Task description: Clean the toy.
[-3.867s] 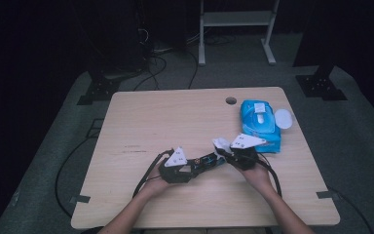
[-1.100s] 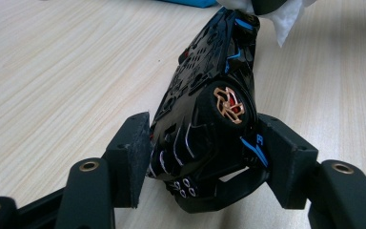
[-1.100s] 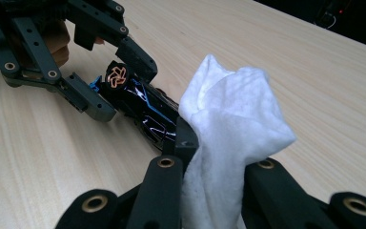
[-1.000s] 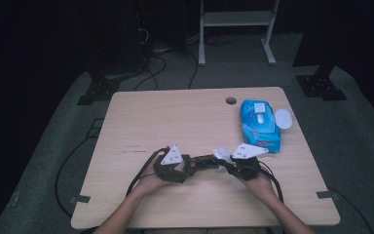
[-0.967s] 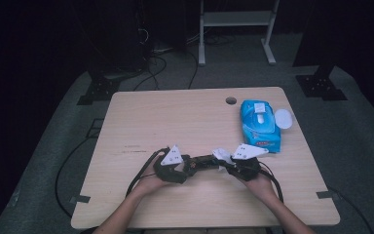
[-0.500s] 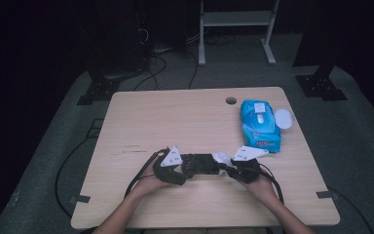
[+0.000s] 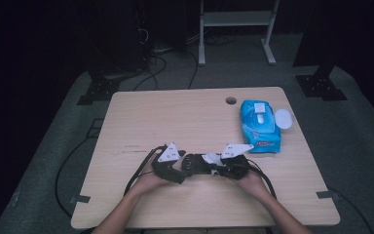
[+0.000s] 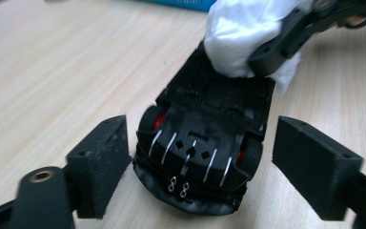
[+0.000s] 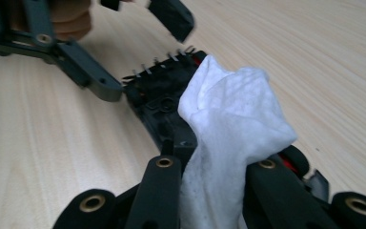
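Black toy car [image 8: 205, 148] w/ silver ribs and red behind its wheels lies belly-up on the pale wooden surface [image 7: 141, 117], near the front edge, between both hands. Left tool [image 8: 205, 164] has its jaws spread wide, one each side of the car's end, not touching it. Left hand [image 7: 148, 178] rests on the surface behind it. Right tool [image 9: 214, 191] is clamped on a crumpled white wipe [image 9: 228, 124], and the wipe is pressed against the car's underside at the far end from the left tool. Right hand [image 7: 251, 180] sits low on the surface too. Blue soft pack of wipes [image 7: 259, 126], its round white lid flipped open to the side, lies on the right part of the surface, just beyond the right tool. Small round hole [image 7: 231, 101] in the surface near the far edge.
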A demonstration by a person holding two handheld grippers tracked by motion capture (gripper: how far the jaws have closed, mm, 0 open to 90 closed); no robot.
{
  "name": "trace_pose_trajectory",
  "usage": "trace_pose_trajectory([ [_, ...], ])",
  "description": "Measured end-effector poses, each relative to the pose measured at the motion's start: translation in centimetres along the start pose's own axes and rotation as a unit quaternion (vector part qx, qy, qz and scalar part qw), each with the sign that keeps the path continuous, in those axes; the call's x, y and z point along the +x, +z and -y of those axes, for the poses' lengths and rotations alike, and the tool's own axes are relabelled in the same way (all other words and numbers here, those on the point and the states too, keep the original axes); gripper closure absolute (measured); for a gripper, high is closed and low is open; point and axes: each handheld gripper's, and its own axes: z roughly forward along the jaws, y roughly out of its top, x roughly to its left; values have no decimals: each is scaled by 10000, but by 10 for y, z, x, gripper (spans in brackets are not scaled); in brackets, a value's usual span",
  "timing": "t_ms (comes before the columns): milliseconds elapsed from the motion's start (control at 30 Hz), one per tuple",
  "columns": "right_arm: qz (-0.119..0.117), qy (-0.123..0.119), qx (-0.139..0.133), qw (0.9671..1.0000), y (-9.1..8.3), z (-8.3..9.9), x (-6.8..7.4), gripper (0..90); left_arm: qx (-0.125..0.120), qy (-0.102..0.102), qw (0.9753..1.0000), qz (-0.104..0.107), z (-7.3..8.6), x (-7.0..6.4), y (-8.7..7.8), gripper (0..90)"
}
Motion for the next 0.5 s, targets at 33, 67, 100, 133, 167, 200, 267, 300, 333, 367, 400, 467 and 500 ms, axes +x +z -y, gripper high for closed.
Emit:
trace_pose_trajectory([
  [33,-44,-72,55,9999,1,-2,1,774,34,-30,10000,28,0,0,2,175],
  [67,-51,-111,110,9999,2,-3,2,752,53,-34,10000,61,0,0,4,174],
  [100,-70,-147,146,9998,2,-5,2,712,96,0,9999,51,0,-1,5,174],
  [133,-94,-170,201,9996,2,-7,2,660,105,-8,9999,61,-1,-1,6,163],
  [167,-104,-178,247,9995,2,-9,2,611,118,-19,9999,78,-1,-2,8,163],
  [200,-98,-226,302,9992,2,-10,3,581,131,-32,9999,103,-2,-2,9,163],
  [267,-76,-323,366,9988,-1,-12,5,508,142,-26,9999,95,-4,-3,10,164],
  [300,-88,-325,382,9987,-3,-13,5,490,135,-44,9999,75,-5,-3,11,164],
  [333,-118,-312,397,9987,-5,-13,5,475,155,-35,9999,57,-5,-3,11,167],
  [367,-100,-334,409,9986,-7,-14,5,457,160,-18,9999,47,-5,-3,11,170],
  [400,-54,-354,385,9986,-10,-14,5,450,180,-14,9998,36,-5,-3,11,171],
  [467,-11,-326,365,9988,-15,-14,4,448,209,6,9998,24,-4,-3,10,184],
  [500,30,-323,334,9989,-18,-14,4,446,196,-24,9998,32,-4,-3,10,185],
])
